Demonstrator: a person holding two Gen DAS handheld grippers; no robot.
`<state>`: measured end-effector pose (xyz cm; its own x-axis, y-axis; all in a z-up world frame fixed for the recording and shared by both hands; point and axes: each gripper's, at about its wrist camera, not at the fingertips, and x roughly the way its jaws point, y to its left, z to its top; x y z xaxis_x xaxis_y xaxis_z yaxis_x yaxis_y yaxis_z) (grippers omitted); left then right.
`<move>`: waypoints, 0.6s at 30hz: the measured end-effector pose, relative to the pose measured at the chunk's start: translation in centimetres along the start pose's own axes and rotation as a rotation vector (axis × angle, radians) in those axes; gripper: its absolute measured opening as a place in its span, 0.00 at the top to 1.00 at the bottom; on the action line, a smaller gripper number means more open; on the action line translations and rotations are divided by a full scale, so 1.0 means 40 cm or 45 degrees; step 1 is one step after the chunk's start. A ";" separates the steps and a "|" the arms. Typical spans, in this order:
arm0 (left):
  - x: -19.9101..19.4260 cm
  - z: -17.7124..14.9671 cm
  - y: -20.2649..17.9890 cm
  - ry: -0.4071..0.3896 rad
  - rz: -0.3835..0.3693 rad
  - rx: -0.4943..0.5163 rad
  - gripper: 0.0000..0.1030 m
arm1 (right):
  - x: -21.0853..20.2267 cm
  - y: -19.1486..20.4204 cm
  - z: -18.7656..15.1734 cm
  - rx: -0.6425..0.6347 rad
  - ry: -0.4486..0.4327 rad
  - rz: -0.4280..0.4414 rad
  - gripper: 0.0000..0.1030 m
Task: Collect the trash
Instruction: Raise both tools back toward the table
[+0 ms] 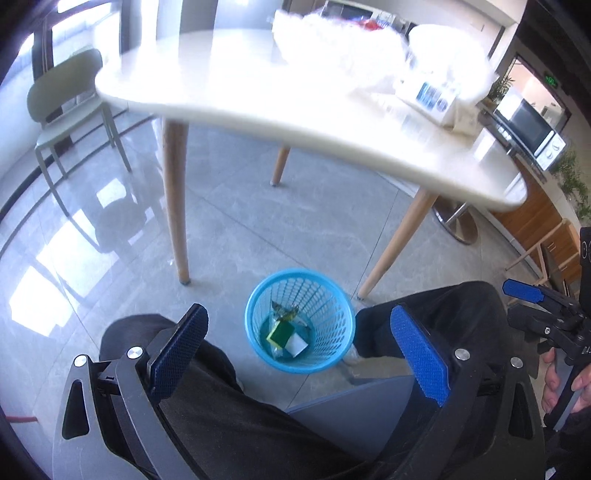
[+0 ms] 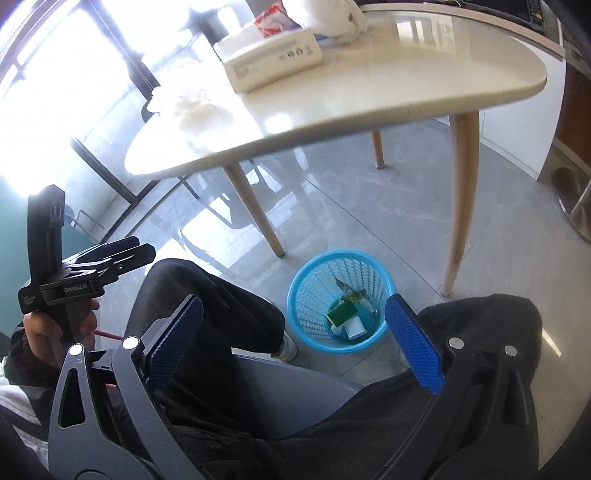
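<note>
Two grippers are hanging low over my lap, and both are empty. I am keeping the left gripper (image 1: pixel 299 354) with its blue fingers (image 1: pixel 419 354) spread wide apart, holding nothing. I am keeping the right gripper (image 2: pixel 291 339) the same way, fingers (image 2: pixel 413 345) wide apart and pinching nothing. I think they are waiting open like this so they are ready to grab the next bit of trash. Both are pointing down at the blue basket (image 1: pixel 334 302), which is standing on the floor between the person's knees (image 1: pixel 443 310), just in front of the chair seat (image 1: pixel 354 402). I think it is sitting there so trash can drop straight in from above. Some trash is already lying at the bottom of the basket: a green and yellow packet (image 1: pixel 279 330), a white piece (image 1: pixel 297 345) just beside it, and a crinkly wrapper (image 1: pixel 284 310) leaning against the wall. From the right wrist view, the white piece (image 2: pixel 354 326) is looking more like a small cup, but I cannot tell for sure. More things are sitting up on the white table (image 2: pixel 406 81): a white box (image 2: pixel 273 59), some crumpled white stuff (image 2: pixel 195 103) near the bright edge, and a white bag (image 2: pixel 325 14) at the back. I am guessing the crumpled stuff is the next trash to pick up, but the glare is making it hard to see.
</note>
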<state>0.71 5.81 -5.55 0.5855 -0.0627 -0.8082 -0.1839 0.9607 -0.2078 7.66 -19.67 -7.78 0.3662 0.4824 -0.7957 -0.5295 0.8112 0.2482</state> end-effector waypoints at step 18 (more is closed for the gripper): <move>-0.088 0.241 -0.018 -0.251 0.061 0.138 0.06 | -0.196 0.051 0.245 -0.139 -0.360 0.014 0.08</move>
<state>6.40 7.95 2.77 0.7232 0.0275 -0.6901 -0.1355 0.9854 -0.1028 11.20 -18.56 4.38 0.5504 0.5766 -0.6038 -0.6083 0.7723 0.1830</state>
